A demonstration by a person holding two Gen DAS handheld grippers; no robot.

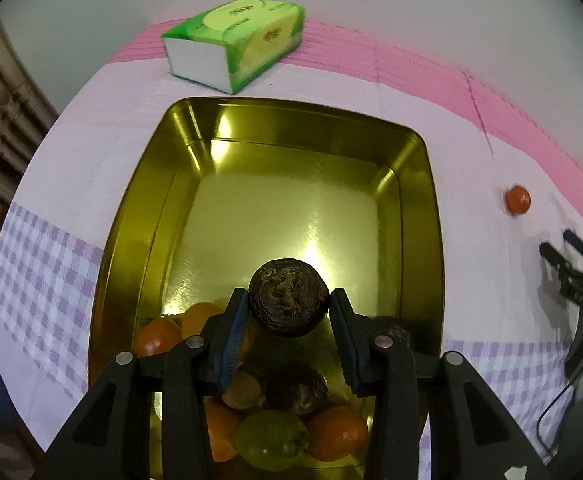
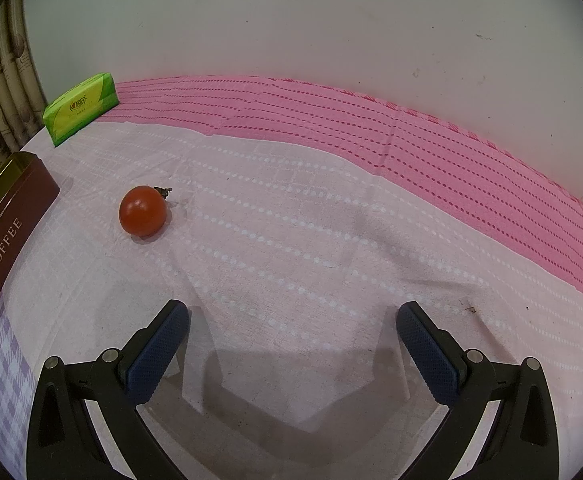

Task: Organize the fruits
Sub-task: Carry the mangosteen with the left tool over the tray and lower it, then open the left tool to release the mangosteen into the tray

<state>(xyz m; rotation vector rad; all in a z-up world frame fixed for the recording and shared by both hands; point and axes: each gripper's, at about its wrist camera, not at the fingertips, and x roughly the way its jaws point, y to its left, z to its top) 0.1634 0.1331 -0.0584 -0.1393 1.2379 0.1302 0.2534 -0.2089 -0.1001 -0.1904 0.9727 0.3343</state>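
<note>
Item one, my left gripper [image 1: 289, 306]: jaws drawn close, blue pads pressed on either side of a dark brown, rough-skinned round fruit [image 1: 288, 297], which I hold above the near end of the gold tin [image 1: 427, 216].

Item two, tin contents under the jaws: orange fruits [image 1: 337, 434], a green grape-like fruit [image 1: 269, 440], a red tomato-like one [image 1: 157, 340], a tan one [image 1: 243, 390] and another dark brown one [image 1: 297, 394]. The far half of the tin floor lies bare and reflective. How many pieces sit beneath my gripper I cannot count; its black arms cover several.

Item three, my right gripper [image 2: 293, 342]: jaws standing wide apart, nothing between them, poised over bare cloth. In the left view it shows only partly at the right edge.

Item four, a lone red tomato [image 2: 143, 211], dried stem at its upper right, resting on the cloth ahead and left of the right jaws, well apart from the tin.

Item five, surface: a tablecloth [image 2: 291, 220], pale with white dotted lines in the middle, a pink band along the far side, lilac check at the near edges.

Item six, a green tissue pack [image 1: 235, 42] just beyond the tin's far rim.

Item seven, room: plain off-white wall [image 2: 291, 20] behind; a curtain or ribbed pipes at far left, too distorted to tell. The tin's maroon outer wall, lettered TOFFEE, is cut off by the right view's left edge.
</note>
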